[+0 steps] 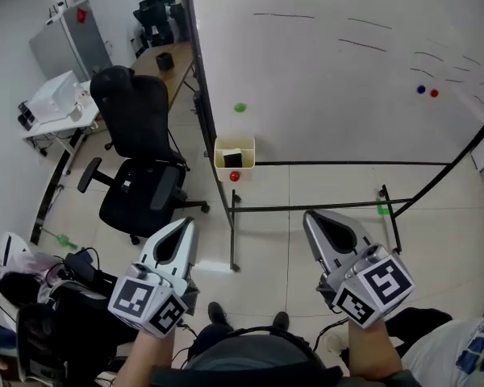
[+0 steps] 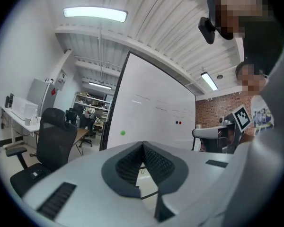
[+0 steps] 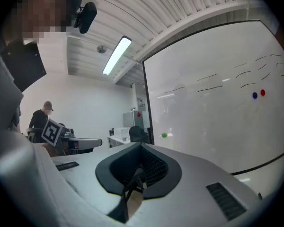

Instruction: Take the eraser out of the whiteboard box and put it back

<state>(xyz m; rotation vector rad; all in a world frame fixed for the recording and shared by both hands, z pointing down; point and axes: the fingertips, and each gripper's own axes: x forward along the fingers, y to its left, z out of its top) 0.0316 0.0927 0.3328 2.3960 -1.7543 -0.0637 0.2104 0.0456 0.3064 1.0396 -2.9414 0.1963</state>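
One dark eraser inside the whiteboard box; left hand-held gripper and right hand-held gripper both empty, jaws together.

Left gripper: we hold the grey-and-white two-jaw left gripper in front of our body, on our left side, pointing level and away from us.
Left jaws: together at the tips; the black ribbed pads have nothing between them.
Left cube: the black-and-white marker cube sits at the rear end, just above our bare left forearm.
Right gripper: the matching grey-and-white right gripper is beside the left one, well apart from it, also level and pointing the same way.
Right jaws: together, with nothing between them.
Right cube: its marker cube is just above our right forearm.
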